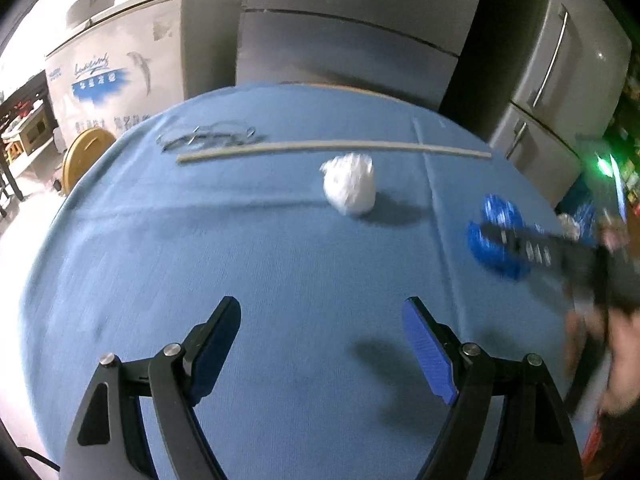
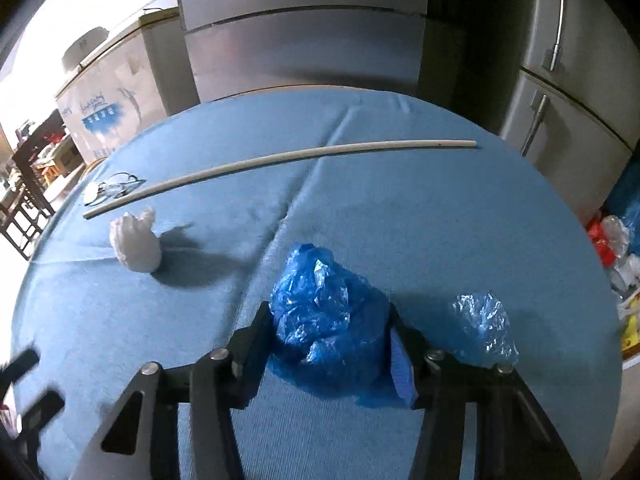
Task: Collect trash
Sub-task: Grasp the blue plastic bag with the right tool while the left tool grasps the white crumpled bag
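A crumpled dark blue plastic bag (image 2: 320, 320) lies on the blue tablecloth (image 2: 440, 220), filling the gap between the fingers of my right gripper (image 2: 328, 308), whose pads press on its sides. A paler blue plastic wad (image 2: 484, 328) sits just right of it. A white crumpled wad (image 2: 136, 246) rests further left; in the left wrist view the same white wad (image 1: 350, 184) lies ahead of my left gripper (image 1: 320, 304), which hangs open over bare cloth. The right gripper (image 1: 520, 242) shows blurred at the right with the blue bag (image 1: 496, 216).
A long white rod (image 2: 280, 160) and a pair of glasses (image 2: 112, 186) lie near the far edge. Grey fridges (image 2: 300, 40) stand behind the table, a white chest freezer (image 1: 120, 64) to the left. Plastic bags (image 2: 612, 240) are piled beyond the right edge.
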